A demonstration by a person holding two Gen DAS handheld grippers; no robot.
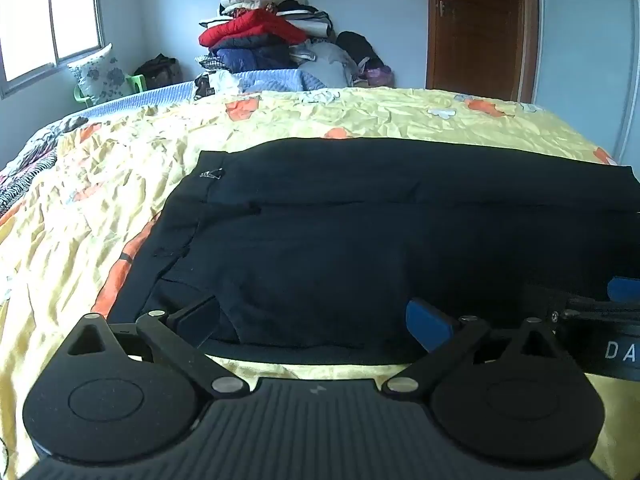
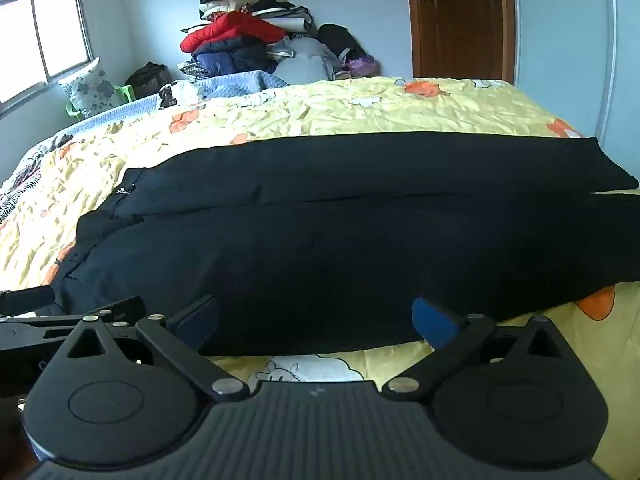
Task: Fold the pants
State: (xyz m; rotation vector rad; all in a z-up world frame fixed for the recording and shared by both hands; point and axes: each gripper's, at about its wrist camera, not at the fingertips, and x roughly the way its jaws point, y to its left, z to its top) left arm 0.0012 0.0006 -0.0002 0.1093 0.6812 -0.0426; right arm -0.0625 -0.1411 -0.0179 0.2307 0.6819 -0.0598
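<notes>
Black pants (image 1: 360,208) lie flat across the yellow flowered bedspread (image 1: 120,184), waist to the left, legs running right. They also show in the right wrist view (image 2: 340,232). My left gripper (image 1: 312,320) is open, its blue-padded fingers straddling the near edge of the pants close to the waist. My right gripper (image 2: 316,318) is open at the near edge of the near leg, further right. The right gripper shows at the right edge of the left wrist view (image 1: 600,312), and the left gripper at the left edge of the right wrist view (image 2: 60,320).
A tall pile of clothes and bedding (image 1: 264,32) stands against the far wall behind the bed. A flowered pillow on a green chair (image 1: 100,76) sits under the window at left. A brown door (image 1: 476,28) is at the back right.
</notes>
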